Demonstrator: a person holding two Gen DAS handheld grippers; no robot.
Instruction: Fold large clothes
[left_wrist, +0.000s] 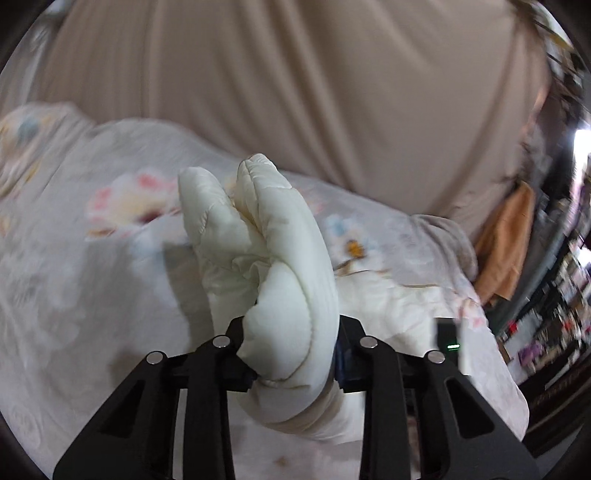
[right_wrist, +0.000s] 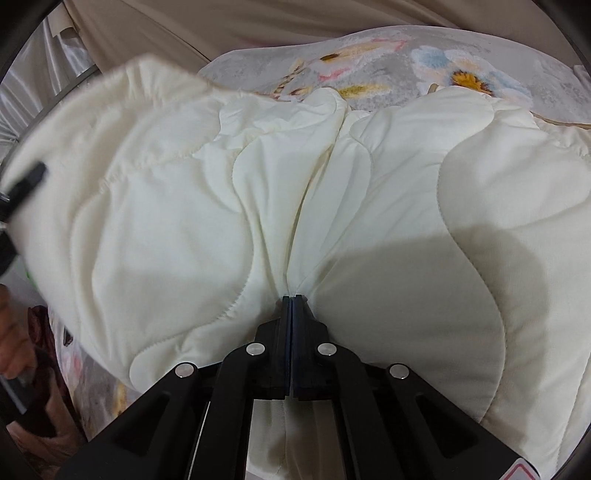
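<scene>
A cream quilted garment (left_wrist: 273, 236) is bunched into a thick padded fold that rises between the fingers of my left gripper (left_wrist: 293, 332). The jaws are shut on that fold and hold it above the bed. In the right wrist view the same cream garment (right_wrist: 177, 221) spreads wide over the bed, gathered into creases that run to my right gripper (right_wrist: 292, 297). Its jaws are shut tight, pinching a thin bit of fabric at the tips. A blurred black part (right_wrist: 26, 188) touches the garment's left edge.
A floral bed cover (left_wrist: 74, 258) lies under the garment and also shows behind it (right_wrist: 369, 62). A beige curtain (left_wrist: 295, 92) hangs beyond the bed. An orange cloth (left_wrist: 506, 243) and cluttered shelves (left_wrist: 565, 295) stand at the right. A person's hand (right_wrist: 11, 332) is at the lower left.
</scene>
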